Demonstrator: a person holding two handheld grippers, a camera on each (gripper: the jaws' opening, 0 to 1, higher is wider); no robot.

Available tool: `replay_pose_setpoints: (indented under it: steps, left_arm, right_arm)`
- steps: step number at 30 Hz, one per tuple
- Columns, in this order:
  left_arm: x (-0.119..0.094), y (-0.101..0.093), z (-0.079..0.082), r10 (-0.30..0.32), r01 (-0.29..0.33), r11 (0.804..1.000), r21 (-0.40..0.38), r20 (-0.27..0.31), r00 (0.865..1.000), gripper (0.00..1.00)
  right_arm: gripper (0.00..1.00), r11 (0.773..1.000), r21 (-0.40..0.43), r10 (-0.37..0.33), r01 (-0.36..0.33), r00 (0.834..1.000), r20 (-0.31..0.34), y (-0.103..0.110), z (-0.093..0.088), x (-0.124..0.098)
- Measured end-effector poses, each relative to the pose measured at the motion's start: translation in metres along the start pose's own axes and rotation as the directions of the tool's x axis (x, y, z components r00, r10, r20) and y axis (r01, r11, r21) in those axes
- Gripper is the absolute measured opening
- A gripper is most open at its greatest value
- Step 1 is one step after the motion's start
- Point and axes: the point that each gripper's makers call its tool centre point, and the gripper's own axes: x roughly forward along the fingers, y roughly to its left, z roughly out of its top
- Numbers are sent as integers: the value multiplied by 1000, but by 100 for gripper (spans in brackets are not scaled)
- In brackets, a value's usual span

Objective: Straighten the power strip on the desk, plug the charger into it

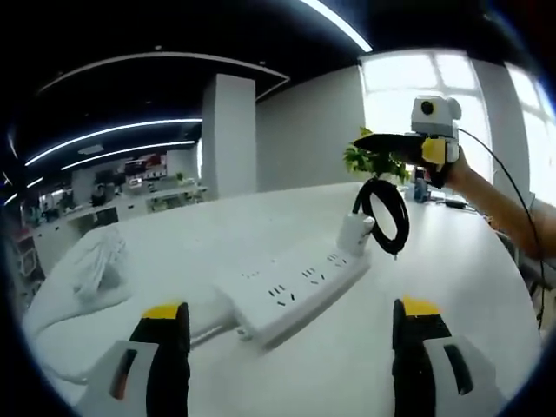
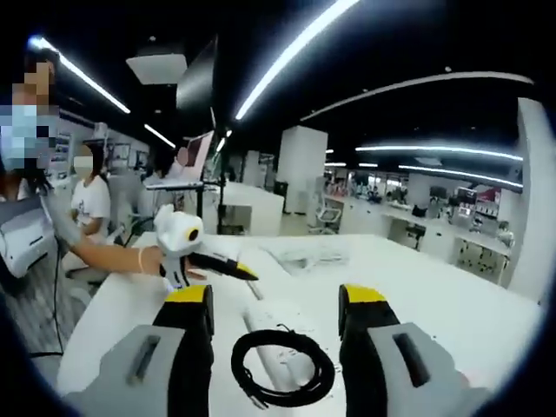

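1. Strip (image 1: 295, 287) lies on the desk (image 1: 452, 287), just ahead of the spread left gripper (image 1: 291, 326).
2. Charger (image 1: 356, 233) sits plugged in its far end, cable (image 2: 282, 365) coiled between the spread right gripper's (image 2: 274, 304) jaws.

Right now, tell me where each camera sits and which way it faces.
Left gripper view: rides the left gripper, low over the desk, facing the power strip, the charger plugged into it, and the right gripper in a hand.
Right gripper view: rides the right gripper, looking down on the coiled cable and strip, with the left gripper beyond.
Shared: strip, cable, desk.
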Motion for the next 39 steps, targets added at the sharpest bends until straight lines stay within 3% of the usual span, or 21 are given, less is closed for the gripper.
replay_pose_setpoints:
  steps: [5, 14, 19, 22, 25, 29, 35, 39]
  left_arm:
    - [-1, 1, 3, 2, -2, 1000, -1, 16, 1000, 99]
    - [-2, 7, 8, 17, -17, 1000, -10, 38, 999, 99]
    - [-2, 8, 8, 20, -19, 1000, -14, 46, 999, 99]
    - [-2, 9, 8, 25, -24, 1000, -12, 52, 998, 99]
    - [-5, 10, 10, 30, -29, 999, -17, 58, 998, 99]
    - [-16, 7, 21, 31, -28, 999, -34, 94, 995, 99]
    - [-37, -1, 38, 28, -24, 999, -33, 136, 990, 99]
    - [-61, -13, 45, 19, -15, 1000, -28, 168, 986, 99]
  right_arm:
    - [78, 999, 20, -26, 25, 998, 55, 6, 7, 2]
    - [99, 995, -18, -96, 98, 993, 61, 16, 5, -1]
    - [100, 992, -28, -118, 121, 990, 74, 23, 5, -8]
    - [100, 995, 20, -102, 100, 988, 116, 34, 11, -13]
    - [100, 987, 73, -155, 146, 979, 135, 37, 14, -20]
    - [100, 967, 98, -248, 236, 961, 126, 37, 11, -32]
    - [100, 936, 80, -345, 343, 938, 21, 40, -5, -43]
    - [100, 932, 85, -357, 353, 933, 42, 52, -3, -49]
